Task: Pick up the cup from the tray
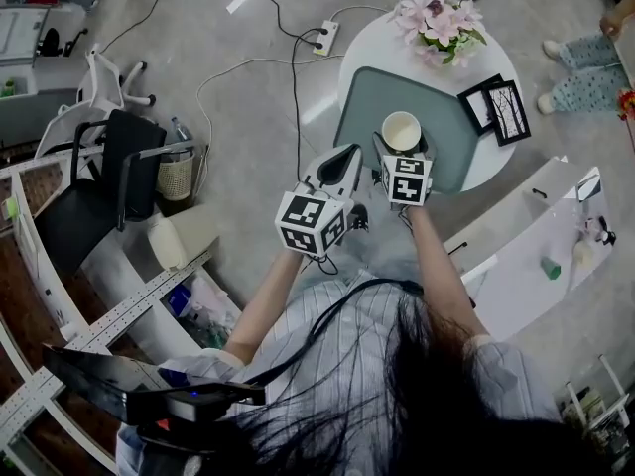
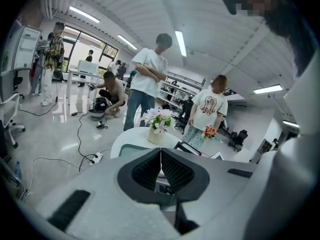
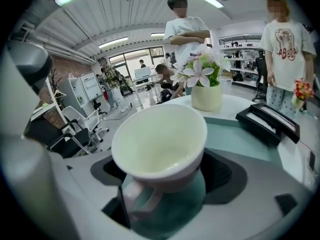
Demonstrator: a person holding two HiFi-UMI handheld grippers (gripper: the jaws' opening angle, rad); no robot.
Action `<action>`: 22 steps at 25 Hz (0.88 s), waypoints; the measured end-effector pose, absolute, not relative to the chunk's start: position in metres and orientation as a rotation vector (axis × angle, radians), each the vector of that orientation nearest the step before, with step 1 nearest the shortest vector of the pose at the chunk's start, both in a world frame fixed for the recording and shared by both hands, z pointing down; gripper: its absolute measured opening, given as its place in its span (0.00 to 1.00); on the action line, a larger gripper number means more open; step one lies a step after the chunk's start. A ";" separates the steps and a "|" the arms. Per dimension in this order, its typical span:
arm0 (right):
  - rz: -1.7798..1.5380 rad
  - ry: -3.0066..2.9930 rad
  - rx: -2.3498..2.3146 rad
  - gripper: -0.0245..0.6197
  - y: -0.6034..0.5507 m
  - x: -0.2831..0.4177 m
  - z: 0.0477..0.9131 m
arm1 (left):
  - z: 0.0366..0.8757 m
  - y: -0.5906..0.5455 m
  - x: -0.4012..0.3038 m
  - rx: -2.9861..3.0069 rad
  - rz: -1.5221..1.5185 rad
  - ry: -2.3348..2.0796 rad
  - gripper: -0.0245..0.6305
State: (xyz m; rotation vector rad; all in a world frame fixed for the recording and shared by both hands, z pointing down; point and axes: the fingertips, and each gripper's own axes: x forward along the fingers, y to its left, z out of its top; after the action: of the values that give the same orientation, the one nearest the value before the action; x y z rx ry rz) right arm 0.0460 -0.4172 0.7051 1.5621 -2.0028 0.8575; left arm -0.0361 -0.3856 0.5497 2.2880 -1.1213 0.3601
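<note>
A white cup (image 1: 402, 130) stands on the teal tray (image 1: 362, 102) on a round white table (image 1: 369, 38). My right gripper (image 1: 404, 149) reaches over the tray's near edge with a jaw on either side of the cup. In the right gripper view the cup (image 3: 160, 144) fills the gap, handle toward me, and tray (image 3: 245, 139) shows between its base and the pads, so the gripper (image 3: 162, 181) is open. My left gripper (image 1: 347, 154) hovers at the tray's near left corner. Its pads (image 2: 150, 166) meet, holding nothing.
A vase of pink flowers (image 1: 440, 23) and two black picture frames (image 1: 496, 107) stand on the table beyond and right of the tray. A power strip (image 1: 325, 36) with cables lies on the floor. Two people (image 3: 282, 39) stand behind the table. A black chair (image 1: 99, 191) is at left.
</note>
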 end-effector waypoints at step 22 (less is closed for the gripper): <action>0.868 -2.125 1.540 0.67 -0.426 0.043 0.663 | 0.540 -0.388 -0.054 2.278 0.326 -1.200 0.06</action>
State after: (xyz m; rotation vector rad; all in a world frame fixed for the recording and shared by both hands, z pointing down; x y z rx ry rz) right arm 0.0432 -0.4261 0.6635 1.5402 -2.1246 0.8679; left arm -0.0540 -0.3883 0.5401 2.2781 -1.2000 0.3263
